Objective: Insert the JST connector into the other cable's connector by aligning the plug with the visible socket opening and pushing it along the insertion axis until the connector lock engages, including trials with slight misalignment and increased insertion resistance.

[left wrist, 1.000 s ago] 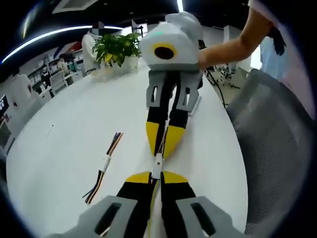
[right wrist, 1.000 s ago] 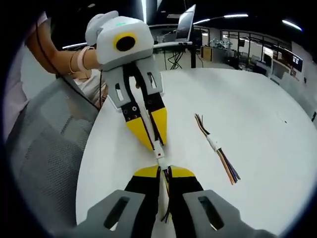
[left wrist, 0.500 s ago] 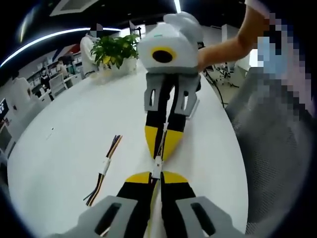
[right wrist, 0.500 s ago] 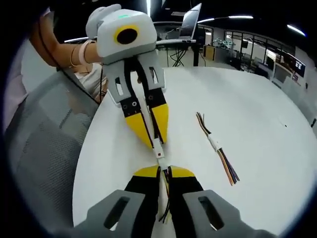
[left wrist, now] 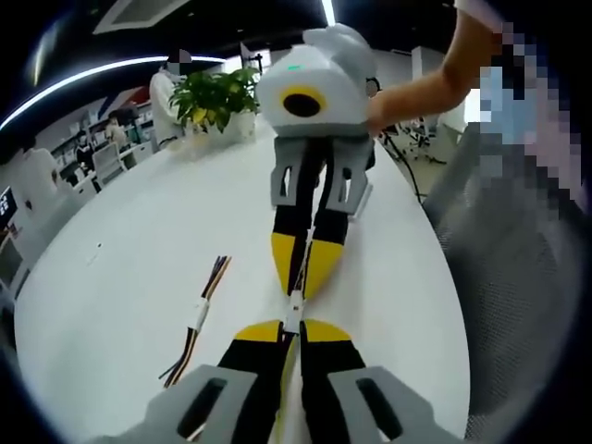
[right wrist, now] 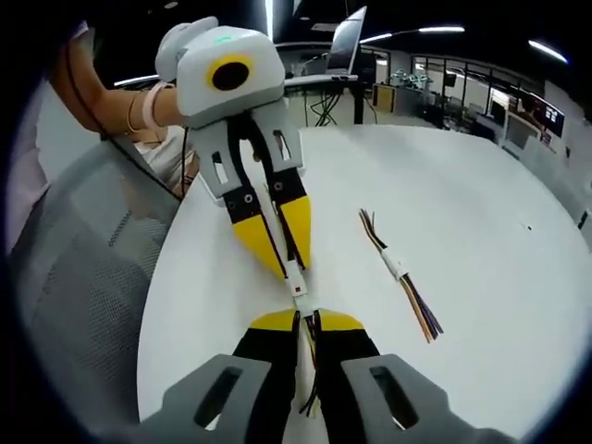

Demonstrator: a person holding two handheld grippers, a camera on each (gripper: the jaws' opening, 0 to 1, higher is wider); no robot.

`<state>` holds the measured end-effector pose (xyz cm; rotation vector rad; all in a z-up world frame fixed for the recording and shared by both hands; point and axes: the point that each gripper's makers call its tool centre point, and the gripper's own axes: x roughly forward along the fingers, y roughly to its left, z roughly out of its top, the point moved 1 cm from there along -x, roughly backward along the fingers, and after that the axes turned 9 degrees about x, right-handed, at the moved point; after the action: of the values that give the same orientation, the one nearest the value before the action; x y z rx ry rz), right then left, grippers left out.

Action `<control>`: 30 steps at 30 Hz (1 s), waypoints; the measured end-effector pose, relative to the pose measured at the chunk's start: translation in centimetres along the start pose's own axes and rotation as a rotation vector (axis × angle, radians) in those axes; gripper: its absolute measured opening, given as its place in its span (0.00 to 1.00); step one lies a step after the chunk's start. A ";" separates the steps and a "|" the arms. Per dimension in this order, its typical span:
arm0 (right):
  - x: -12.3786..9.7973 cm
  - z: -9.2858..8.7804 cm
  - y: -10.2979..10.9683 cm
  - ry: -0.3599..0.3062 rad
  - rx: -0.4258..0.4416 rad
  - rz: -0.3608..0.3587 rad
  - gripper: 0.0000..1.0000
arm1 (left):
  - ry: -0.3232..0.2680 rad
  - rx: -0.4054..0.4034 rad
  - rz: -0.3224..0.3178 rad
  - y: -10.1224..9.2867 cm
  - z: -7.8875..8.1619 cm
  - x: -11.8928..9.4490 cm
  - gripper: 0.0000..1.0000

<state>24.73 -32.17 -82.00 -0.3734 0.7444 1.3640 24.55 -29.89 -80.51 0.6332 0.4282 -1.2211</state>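
Note:
My left gripper (left wrist: pixel 291 326) rises from the bottom of the left gripper view, shut on a cable's white JST connector (left wrist: pixel 293 310). The right gripper (left wrist: pixel 301 280) reaches in from above, tip to tip with it, shut on the other cable's end. In the right gripper view, my right gripper (right wrist: pixel 308 320) holds dark wires, and the white connector (right wrist: pixel 296 285) with a red mark bridges the small gap to the left gripper (right wrist: pixel 289 266). The two connector halves lie in one line and touch. I cannot tell whether the lock is engaged.
A spare joined cable (left wrist: pixel 198 313) (right wrist: pixel 400 268) with coloured wires lies on the white round table (left wrist: pixel 120 240) (right wrist: pixel 490 203). A grey mesh chair (left wrist: pixel 518 277) (right wrist: pixel 83 277) stands at the table's edge. A potted plant (left wrist: pixel 217 92) and a laptop (right wrist: pixel 348 42) sit at the far side.

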 end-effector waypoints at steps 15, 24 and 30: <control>-0.3 0.7 0.4 -0.052 0.040 0.011 0.02 | -0.067 -0.022 0.003 0.3 0.0 -0.8 0.00; -0.6 0.9 0.6 -0.051 -0.010 -0.010 0.02 | -0.082 -0.027 0.008 0.3 0.3 -0.9 0.00; -0.5 0.7 0.5 -0.033 -0.048 -0.009 0.02 | -0.082 0.014 -0.008 0.0 0.2 -0.9 0.00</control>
<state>24.38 -32.00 -81.05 -0.3905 0.6831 1.3785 24.27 -29.36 -79.77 0.5919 0.3541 -1.2539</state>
